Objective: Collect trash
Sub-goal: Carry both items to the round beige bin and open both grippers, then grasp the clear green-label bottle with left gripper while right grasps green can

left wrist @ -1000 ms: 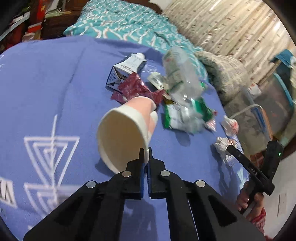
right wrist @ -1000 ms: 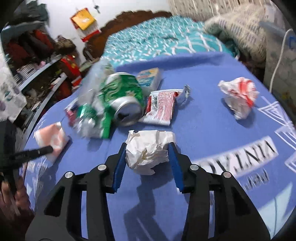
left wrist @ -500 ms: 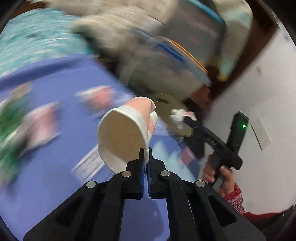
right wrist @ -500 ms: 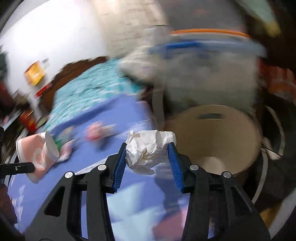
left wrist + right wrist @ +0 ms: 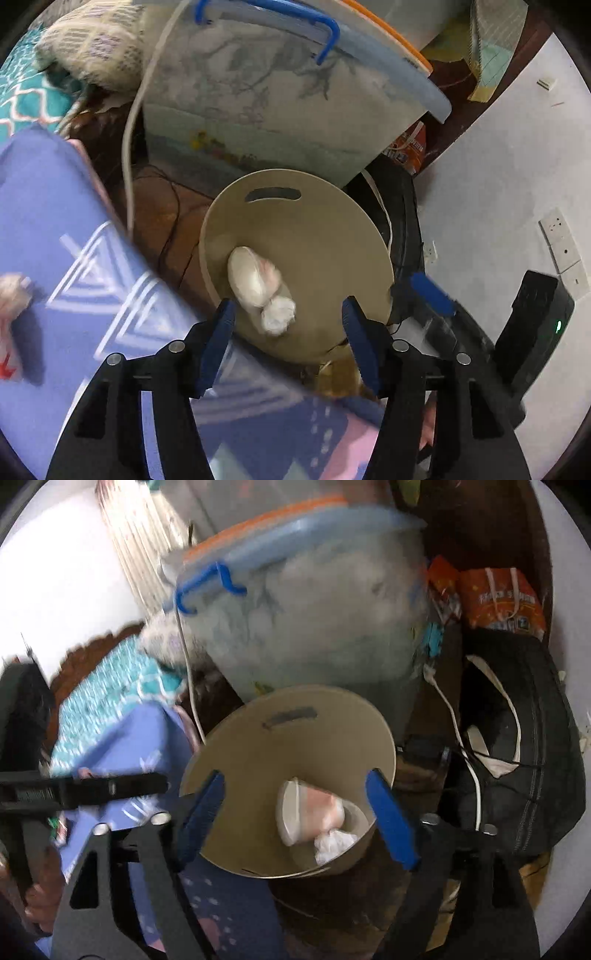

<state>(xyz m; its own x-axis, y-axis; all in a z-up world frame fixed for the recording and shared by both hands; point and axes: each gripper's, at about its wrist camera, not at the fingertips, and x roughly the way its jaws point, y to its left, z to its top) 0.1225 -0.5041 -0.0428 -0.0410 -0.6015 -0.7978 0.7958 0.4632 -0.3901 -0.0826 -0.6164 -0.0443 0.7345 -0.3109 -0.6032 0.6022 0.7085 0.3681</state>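
A beige round bin (image 5: 325,221) (image 5: 266,746) stands on the floor beside the bed's purple blanket (image 5: 44,229). A white and pink paper cup (image 5: 253,277) (image 5: 310,810) and a crumpled white paper ball (image 5: 279,314) (image 5: 334,843) lie inside the bin. My left gripper (image 5: 288,321) is open and empty above the bin's near rim. My right gripper (image 5: 295,808) is open and empty above the bin. The right gripper's blue pad also shows in the left wrist view (image 5: 432,293). A crumpled wrapper (image 5: 11,299) lies on the blanket at the far left.
A large translucent storage box (image 5: 280,96) with a blue lid and clips stands behind the bin. A white cable (image 5: 129,147) hangs beside it. A dark bag (image 5: 517,746) and orange packets (image 5: 502,602) lie to the right. A white wall (image 5: 517,184) with sockets is at the right.
Both grippers swung from the bed to over the bin and opened. The cup left my left gripper and the paper ball left my right gripper; both now lie in the bin.
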